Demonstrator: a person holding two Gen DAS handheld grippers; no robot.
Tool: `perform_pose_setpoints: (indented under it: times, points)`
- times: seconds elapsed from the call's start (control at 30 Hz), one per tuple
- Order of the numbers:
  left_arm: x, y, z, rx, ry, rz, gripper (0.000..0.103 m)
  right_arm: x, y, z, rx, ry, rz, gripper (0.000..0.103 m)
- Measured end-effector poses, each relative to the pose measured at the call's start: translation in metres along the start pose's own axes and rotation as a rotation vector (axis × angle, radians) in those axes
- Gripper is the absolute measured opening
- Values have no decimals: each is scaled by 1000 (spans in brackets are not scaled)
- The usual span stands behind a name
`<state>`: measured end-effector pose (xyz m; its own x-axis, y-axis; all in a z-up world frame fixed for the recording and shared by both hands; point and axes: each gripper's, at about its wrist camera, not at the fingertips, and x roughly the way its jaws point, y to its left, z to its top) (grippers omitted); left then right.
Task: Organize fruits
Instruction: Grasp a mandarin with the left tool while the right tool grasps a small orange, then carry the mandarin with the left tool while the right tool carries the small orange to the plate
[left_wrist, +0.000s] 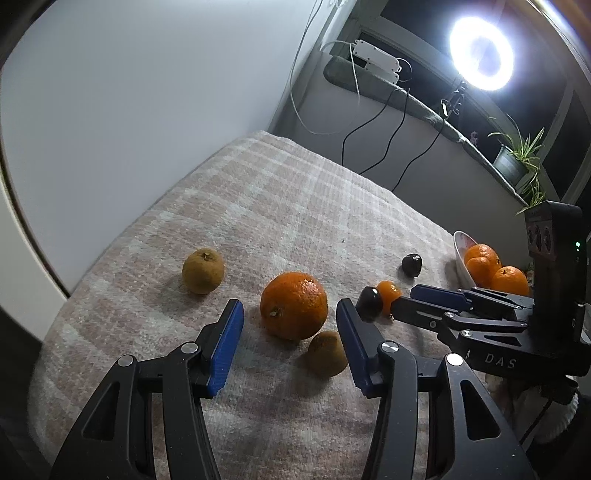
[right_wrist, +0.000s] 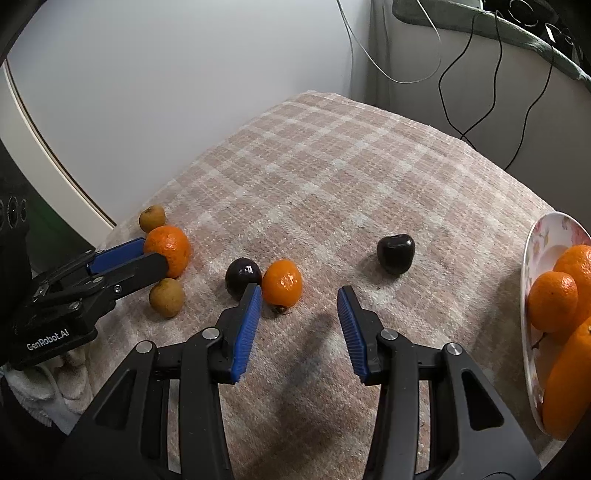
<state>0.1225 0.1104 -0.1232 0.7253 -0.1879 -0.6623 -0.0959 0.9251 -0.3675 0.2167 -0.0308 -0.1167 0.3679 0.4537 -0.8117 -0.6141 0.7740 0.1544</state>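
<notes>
My left gripper (left_wrist: 290, 345) is open, its jaws on either side of a large orange (left_wrist: 293, 310) on the plaid cloth; it also shows in the right wrist view (right_wrist: 147, 254). A brown fruit (left_wrist: 327, 352) lies just in front of the orange, another brown fruit (left_wrist: 203, 270) farther left. My right gripper (right_wrist: 299, 325) is open and empty, just short of a small orange (right_wrist: 282, 282) and a dark plum (right_wrist: 242, 277). A second dark plum (right_wrist: 395, 253) lies to the right. A floral plate (right_wrist: 537, 251) at the right holds several oranges (right_wrist: 552, 301).
The plaid cloth (right_wrist: 332, 166) covers the table, which ends at a white wall behind and left. Cables (right_wrist: 461, 92) hang at the back right. A ring light (left_wrist: 482, 53) and a potted plant (left_wrist: 515, 162) stand on the sill.
</notes>
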Motion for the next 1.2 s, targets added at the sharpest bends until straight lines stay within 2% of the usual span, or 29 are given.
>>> perform_pose_setpoints:
  times: [0.27,0.47,0.67,0.7,1.2]
  points:
    - [7,0,2,-8,18,2,50,7,2,4,-19,6,3,45]
    - [8,0,3,-13,24,0,50,7,3,3,-28,17,27,32]
    - [8,0,2,-19,24,-6,39,8,-1,2,-19,23,40,29]
    - [8,-1,2,-15,24,-8,38,8,-2,2,-17,24,47,25]
    - [-1,-4,2,-16,0,-10,37,-16,0,-1,-31,-27,24,24]
